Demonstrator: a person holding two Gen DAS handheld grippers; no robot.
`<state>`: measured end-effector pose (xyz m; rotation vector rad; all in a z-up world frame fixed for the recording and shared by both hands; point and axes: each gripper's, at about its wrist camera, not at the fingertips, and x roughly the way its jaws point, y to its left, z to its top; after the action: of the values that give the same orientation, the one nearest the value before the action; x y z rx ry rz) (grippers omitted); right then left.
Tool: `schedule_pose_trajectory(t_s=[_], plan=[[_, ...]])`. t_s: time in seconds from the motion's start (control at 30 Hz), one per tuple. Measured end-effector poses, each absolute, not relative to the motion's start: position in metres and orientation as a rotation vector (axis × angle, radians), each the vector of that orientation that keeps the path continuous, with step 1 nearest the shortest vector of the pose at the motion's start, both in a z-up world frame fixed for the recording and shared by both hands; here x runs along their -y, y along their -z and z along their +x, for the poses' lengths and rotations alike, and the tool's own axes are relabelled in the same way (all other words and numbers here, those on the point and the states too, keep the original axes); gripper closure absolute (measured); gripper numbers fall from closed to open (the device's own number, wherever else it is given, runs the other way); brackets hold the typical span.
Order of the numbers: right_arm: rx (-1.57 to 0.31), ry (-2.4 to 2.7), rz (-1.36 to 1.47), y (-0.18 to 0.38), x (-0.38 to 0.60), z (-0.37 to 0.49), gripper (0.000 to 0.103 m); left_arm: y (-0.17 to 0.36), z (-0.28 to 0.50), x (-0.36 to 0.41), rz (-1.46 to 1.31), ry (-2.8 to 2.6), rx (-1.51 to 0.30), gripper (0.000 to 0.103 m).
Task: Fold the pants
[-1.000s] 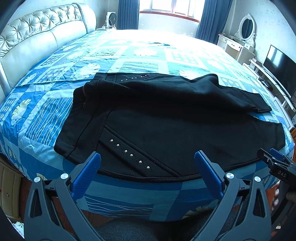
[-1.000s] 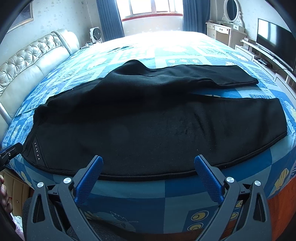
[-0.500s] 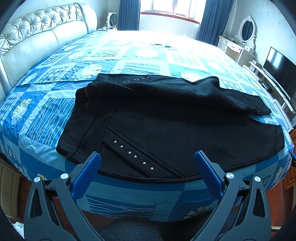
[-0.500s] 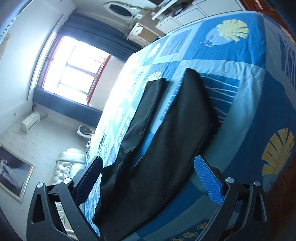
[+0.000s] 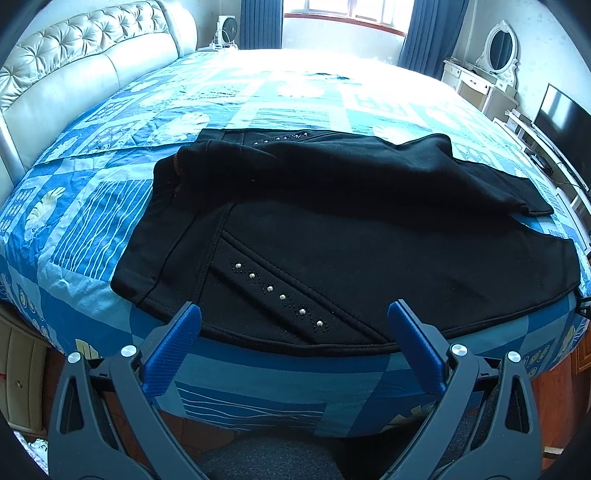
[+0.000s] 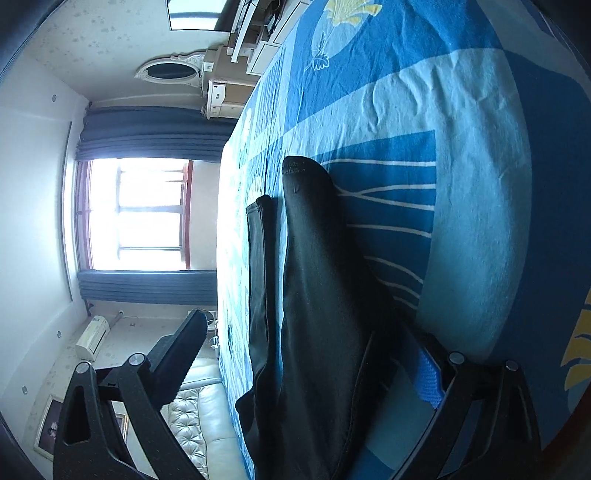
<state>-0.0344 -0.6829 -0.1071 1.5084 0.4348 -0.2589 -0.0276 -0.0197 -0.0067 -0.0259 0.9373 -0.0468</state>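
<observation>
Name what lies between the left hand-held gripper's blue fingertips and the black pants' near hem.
Only a strip of blue patterned bedspread separates the left hand-held gripper from the black studded pants, shown in the left wrist view.

Bed with blue patchwork quilt point(image 5: 110, 206), shell and stripe prints on it. Tufted pale headboard point(image 5: 74, 74) at left side. Window point(image 5: 347, 11) behind bed, dark blue curtains point(image 5: 424, 37) beside it. Small fan point(image 5: 229, 29) near headboard corner. White dressing table with oval mirror point(image 5: 498, 48) at right. Black TV screen point(image 5: 565, 118) further right, on low white stand.
</observation>
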Motion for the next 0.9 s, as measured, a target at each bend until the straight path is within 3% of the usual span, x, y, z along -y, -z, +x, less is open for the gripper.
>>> schedule_pose_trajectory(t_s=[0.1,0.13,0.23,0.37,0.53,0.57,0.63,0.9], plan=[[-0.461,0.279,1.505,0.111,0.689,-0.028,0.065,0.01,-0.027,0.019,-0.025,0.047,-0.947,0.002],[-0.474,0.275,1.518,0.115,0.69,-0.026,0.072,0.011,-0.027,0.019,-0.022,0.045,-0.949,0.002],[-0.49,0.291,1.433,0.105,0.691,-0.023,0.081,0.015,-0.026,0.019,-0.022,0.041,-0.959,0.002],[-0.542,0.389,1.095,0.06,0.685,-0.024,0.084,0.019,-0.025,0.018,-0.025,0.038,-0.975,0.002],[-0.689,0.627,0.441,0.012,0.661,-0.005,0.084,0.023,-0.025,0.02,-0.022,0.045,-0.986,0.002],[-0.686,0.606,0.483,0.013,0.669,-0.01,0.082,0.024,-0.025,0.021,-0.021,0.046,-0.987,0.002],[-0.668,0.593,0.68,0.024,0.695,-0.028,0.062,0.025,-0.025,0.021,-0.019,0.048,-0.988,0.002],[-0.636,0.543,1.224,0.093,0.733,-0.064,0.06,0.028,-0.021,0.016,-0.033,0.035,-0.998,0.002]])
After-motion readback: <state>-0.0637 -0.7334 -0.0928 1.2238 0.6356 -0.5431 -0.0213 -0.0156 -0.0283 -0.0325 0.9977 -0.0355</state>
